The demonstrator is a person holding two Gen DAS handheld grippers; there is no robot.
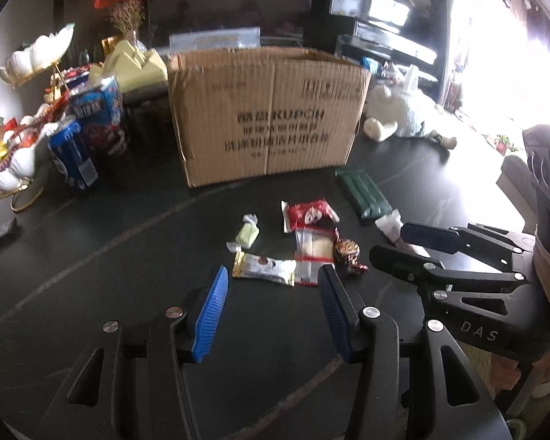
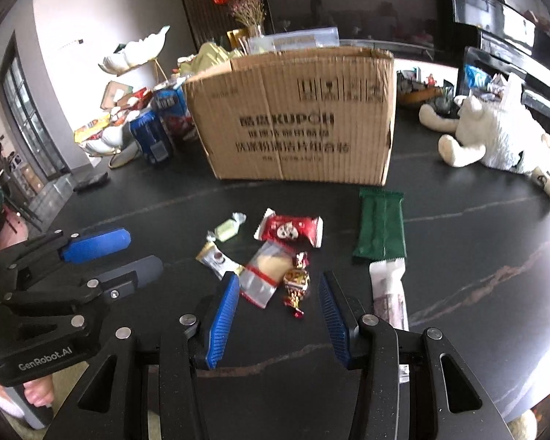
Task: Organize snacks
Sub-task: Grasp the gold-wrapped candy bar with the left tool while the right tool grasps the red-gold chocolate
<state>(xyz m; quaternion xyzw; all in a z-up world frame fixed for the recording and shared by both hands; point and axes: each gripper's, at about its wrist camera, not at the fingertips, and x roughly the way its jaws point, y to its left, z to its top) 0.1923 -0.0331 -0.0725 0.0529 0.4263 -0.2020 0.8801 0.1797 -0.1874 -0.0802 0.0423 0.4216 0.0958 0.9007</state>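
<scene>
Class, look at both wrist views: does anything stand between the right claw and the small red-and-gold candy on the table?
Nothing visible does. The right claw is open and empty, and the red-and-gold candy lies on the dark table between its fingers. The clear-wrapped pastry lies beside the candy on the left.

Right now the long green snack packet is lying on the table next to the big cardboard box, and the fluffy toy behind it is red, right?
Nearly. The green snack packet does lie on the table beside the cardboard box, but the fluffy toy is white, not red. The right wrist view shows it clearly.
</scene>
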